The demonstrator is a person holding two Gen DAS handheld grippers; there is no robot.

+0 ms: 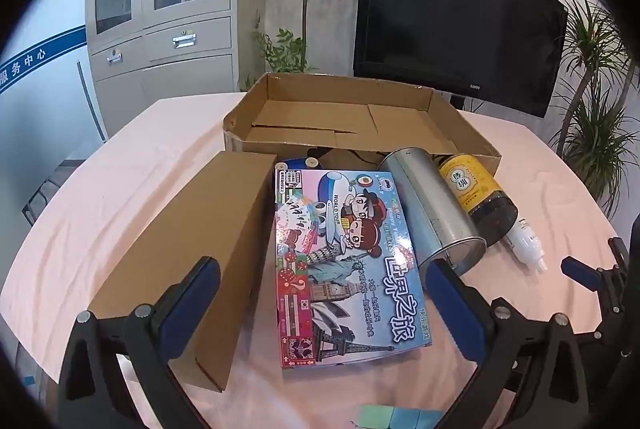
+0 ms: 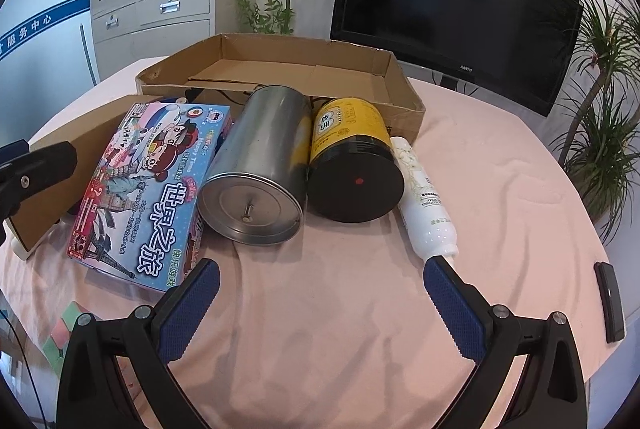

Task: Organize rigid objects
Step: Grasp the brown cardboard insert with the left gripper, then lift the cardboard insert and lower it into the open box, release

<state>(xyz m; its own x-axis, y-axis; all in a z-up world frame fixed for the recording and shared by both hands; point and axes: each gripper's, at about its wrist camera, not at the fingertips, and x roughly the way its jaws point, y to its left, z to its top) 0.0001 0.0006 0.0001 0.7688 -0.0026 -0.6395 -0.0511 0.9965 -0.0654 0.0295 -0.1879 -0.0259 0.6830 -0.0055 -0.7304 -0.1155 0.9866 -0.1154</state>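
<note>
Nothing looks sorted yet: the tray [image 1: 400, 117] at the back of the table [image 2: 500, 189] holds no items, and everything lies in a row in front of it. From the left: the brown box [image 1: 192, 249], touching the game box [image 1: 344, 261], then the tin [image 2: 260, 165], the jar [image 2: 352, 153] and the white bottle [image 2: 424, 197], all on their sides.

The left gripper [image 1: 324, 281] hangs spread wide and empty above the game box. The right gripper [image 2: 322, 277] is equally wide, empty, just short of tin and jar, its right finger near the bottle's tip.
</note>
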